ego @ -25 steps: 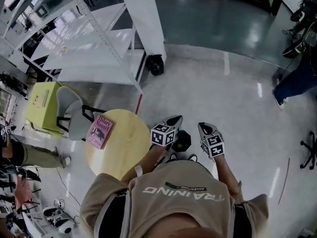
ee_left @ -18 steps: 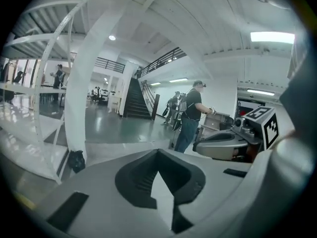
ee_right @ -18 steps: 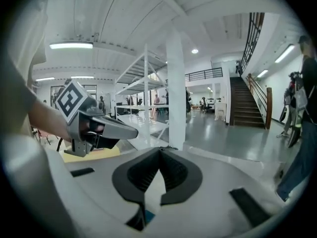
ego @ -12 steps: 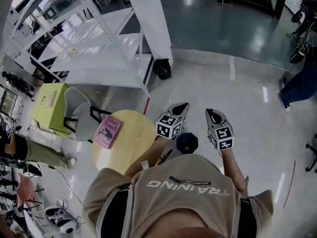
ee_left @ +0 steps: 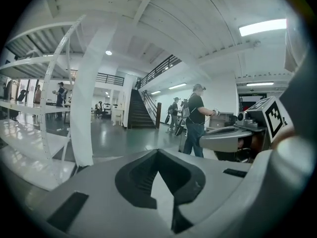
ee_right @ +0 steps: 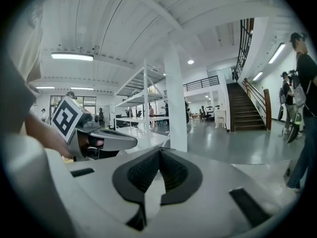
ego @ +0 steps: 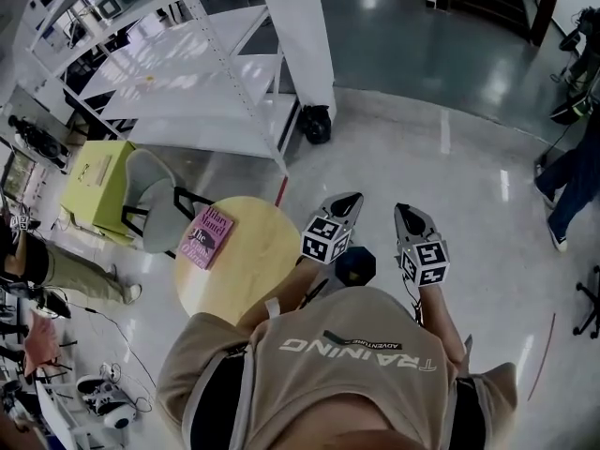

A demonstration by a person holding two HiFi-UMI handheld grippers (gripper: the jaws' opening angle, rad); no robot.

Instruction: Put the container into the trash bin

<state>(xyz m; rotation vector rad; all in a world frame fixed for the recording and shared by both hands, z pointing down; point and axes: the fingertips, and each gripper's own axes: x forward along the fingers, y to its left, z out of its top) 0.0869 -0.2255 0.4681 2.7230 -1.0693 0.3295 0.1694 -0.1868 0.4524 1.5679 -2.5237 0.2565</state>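
My left gripper [ego: 349,198] and right gripper [ego: 403,209] are held side by side in front of my chest, pointing out over the grey floor. Both are shut with nothing between their jaws. The left gripper view shows its closed jaws [ee_left: 157,152] and, beside them, the right gripper [ee_left: 233,135]. The right gripper view shows its closed jaws [ee_right: 159,150] with the left gripper [ee_right: 106,139] alongside. A dark round thing [ego: 354,266] lies on the floor below and between them; I cannot tell what it is. No container shows in any view.
A round yellow table [ego: 246,275] with a pink book [ego: 206,238] stands at my left. Beyond it are a grey chair [ego: 150,209], a lime box [ego: 94,178], white shelving [ego: 187,73] and a white pillar [ego: 305,36] with a black thing [ego: 316,123] at its foot. A person [ego: 574,172] stands at the right.
Both grippers have come up towards the head camera, staying shut and side by side. The view has shifted a little; the table and book have not moved.
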